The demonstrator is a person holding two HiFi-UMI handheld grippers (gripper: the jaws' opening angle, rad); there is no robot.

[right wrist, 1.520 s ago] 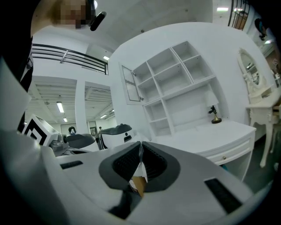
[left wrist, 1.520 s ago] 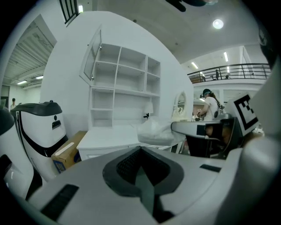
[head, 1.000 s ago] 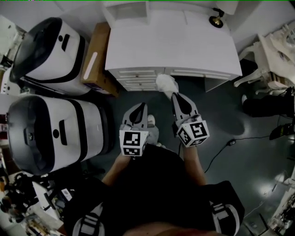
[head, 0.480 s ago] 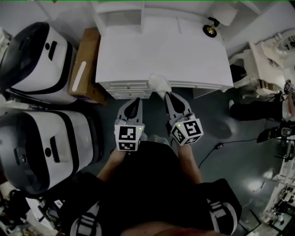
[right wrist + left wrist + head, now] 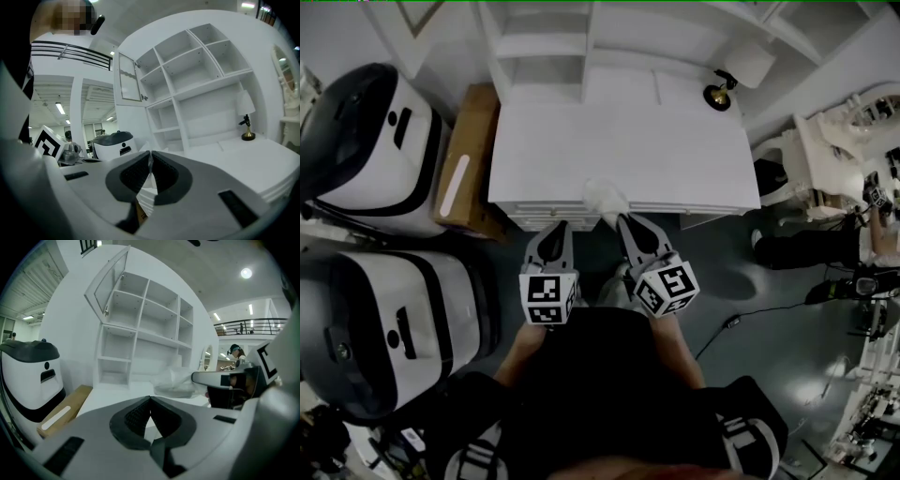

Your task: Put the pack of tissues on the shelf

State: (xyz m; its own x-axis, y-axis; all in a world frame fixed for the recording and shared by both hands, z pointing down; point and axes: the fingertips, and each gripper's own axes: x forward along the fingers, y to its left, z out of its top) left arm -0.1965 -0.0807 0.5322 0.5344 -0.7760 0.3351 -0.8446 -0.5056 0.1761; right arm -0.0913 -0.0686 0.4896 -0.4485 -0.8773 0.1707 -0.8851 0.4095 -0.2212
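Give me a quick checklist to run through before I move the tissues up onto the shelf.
1. Hold on the pack of tissues by the right tongs: ok, jaws shut on its wrapper.
2. Firmness of that hold: cannot tell; only a thin edge of film shows between the jaws.
3. Position of the left tongs: ok, shut on nothing, beside the right one and off the pack.
4. Room on the shelf: ok, the compartments in view look empty.
5. Way across the desk: ok, only a lamp shows on it, at the far right corner.
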